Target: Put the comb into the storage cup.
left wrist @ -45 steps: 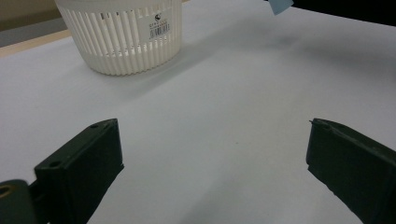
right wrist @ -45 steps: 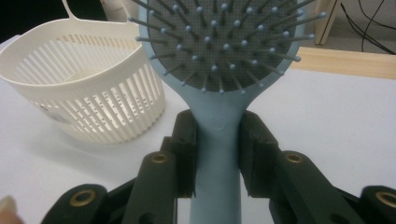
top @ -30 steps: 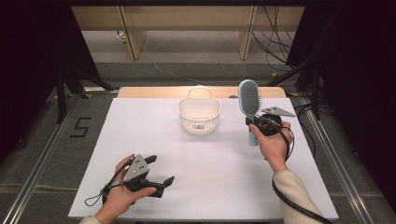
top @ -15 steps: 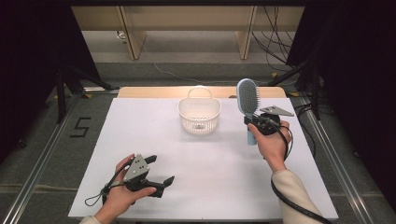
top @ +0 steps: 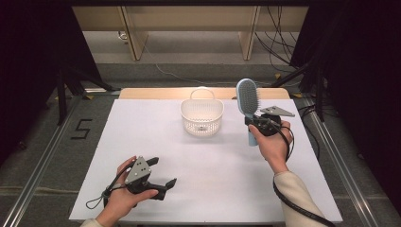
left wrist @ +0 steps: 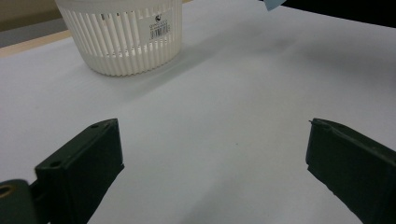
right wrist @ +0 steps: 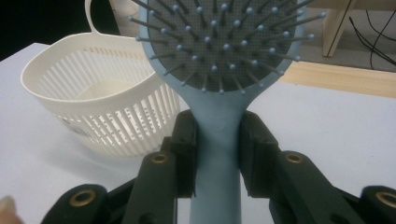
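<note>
Nearest to me, my left gripper (top: 158, 182) rests low at the near left corner of the white table (top: 213, 189), its jaws spread wide with nothing between them. In the left gripper view they frame bare white surface, and the basket (left wrist: 122, 35) stands beyond them.

Farther out on the right side, my right gripper (right wrist: 217, 156) pinches the pale blue handle of the hairbrush (right wrist: 219, 70); both pads press against the handle's neck, just below the head. I hold the hairbrush (top: 248, 101) upright above the table, the oval head on top (grey cushion, blue-tipped bristles, facing the right gripper view's camera) and the handle's end poking out below my hand.

Just left of the brush, a little farther back, sits the white slatted basket (top: 202, 118), standing on the table near its far edge, its looped handle at the back. Nothing lies in the part of its inside that shows. Brush and basket are near each other but apart.
</note>
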`<control>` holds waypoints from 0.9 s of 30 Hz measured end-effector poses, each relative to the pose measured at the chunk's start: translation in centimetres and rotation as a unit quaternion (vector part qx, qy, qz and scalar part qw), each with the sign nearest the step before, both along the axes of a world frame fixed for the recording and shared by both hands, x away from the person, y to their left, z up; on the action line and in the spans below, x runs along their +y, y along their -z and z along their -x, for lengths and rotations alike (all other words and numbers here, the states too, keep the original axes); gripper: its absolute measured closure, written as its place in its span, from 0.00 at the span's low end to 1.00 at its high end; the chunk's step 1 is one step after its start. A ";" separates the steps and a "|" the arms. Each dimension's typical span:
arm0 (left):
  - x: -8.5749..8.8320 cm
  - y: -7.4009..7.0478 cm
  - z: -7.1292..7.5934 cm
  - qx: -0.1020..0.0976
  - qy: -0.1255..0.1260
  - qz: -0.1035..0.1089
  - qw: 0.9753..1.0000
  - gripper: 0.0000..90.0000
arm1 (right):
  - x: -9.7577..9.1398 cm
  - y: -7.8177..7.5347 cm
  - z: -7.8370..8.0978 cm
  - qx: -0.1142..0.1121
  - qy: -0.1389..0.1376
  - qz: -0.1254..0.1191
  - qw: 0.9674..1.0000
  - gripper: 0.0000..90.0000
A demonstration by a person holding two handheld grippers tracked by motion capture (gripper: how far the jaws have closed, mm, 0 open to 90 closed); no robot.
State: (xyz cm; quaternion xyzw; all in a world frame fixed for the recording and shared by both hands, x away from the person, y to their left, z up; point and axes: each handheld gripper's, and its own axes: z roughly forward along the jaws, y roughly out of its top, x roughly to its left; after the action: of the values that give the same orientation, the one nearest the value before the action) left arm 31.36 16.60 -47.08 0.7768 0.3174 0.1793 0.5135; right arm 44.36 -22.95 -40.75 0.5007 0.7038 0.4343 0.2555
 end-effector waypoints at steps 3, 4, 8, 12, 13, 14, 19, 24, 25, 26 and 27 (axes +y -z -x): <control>0.0 0.0 0.0 -0.001 -0.001 0.000 1.000 0.04 | 0.1 0.0 0.0 -0.002 0.000 0.000 1.000 0.78; 0.0 0.0 0.0 -0.001 -0.001 0.000 1.000 0.04 | 0.1 0.0 0.0 -0.003 0.000 0.000 1.000 0.78; 0.0 0.0 0.0 0.000 0.000 0.000 1.000 0.04 | 0.2 -0.1 0.0 -0.005 -0.002 0.000 1.000 0.78; 0.0 0.0 0.0 0.000 0.000 0.000 1.000 0.04 | 0.3 -0.1 0.0 -0.006 -0.002 0.001 1.000 0.78; 0.0 0.0 0.0 0.000 0.000 0.000 1.000 0.04 | 0.4 -0.1 0.0 -0.006 -0.002 0.001 1.000 0.78; 0.0 0.0 0.0 0.000 -0.001 0.001 1.000 0.04 | 0.4 -0.1 0.0 -0.006 -0.002 0.001 1.000 0.78; 0.0 0.0 0.0 0.000 -0.001 0.000 1.000 0.04 | 0.5 -0.1 -0.1 -0.010 -0.003 0.001 1.000 0.78; -0.1 0.0 0.0 0.001 0.001 0.000 1.000 0.04 | 0.7 -0.2 -0.1 -0.012 -0.004 0.000 1.000 0.78; -0.1 0.0 0.0 0.001 0.000 0.001 1.000 0.04 | 0.7 -0.2 -0.1 -0.013 -0.005 0.001 1.000 0.78; 0.0 0.0 0.0 0.001 0.000 0.001 1.000 0.04 | 0.7 -0.2 0.0 -0.013 -0.006 0.001 1.000 0.78; 0.0 0.0 0.0 0.001 -0.001 0.001 1.000 0.04 | 0.7 -0.2 0.0 -0.014 -0.006 0.001 1.000 0.78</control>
State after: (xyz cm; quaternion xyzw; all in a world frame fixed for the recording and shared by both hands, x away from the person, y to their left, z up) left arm 31.39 16.58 -47.10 0.7761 0.3188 0.1785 0.5139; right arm 44.40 -22.21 -40.53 0.4902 0.7036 0.4420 0.2632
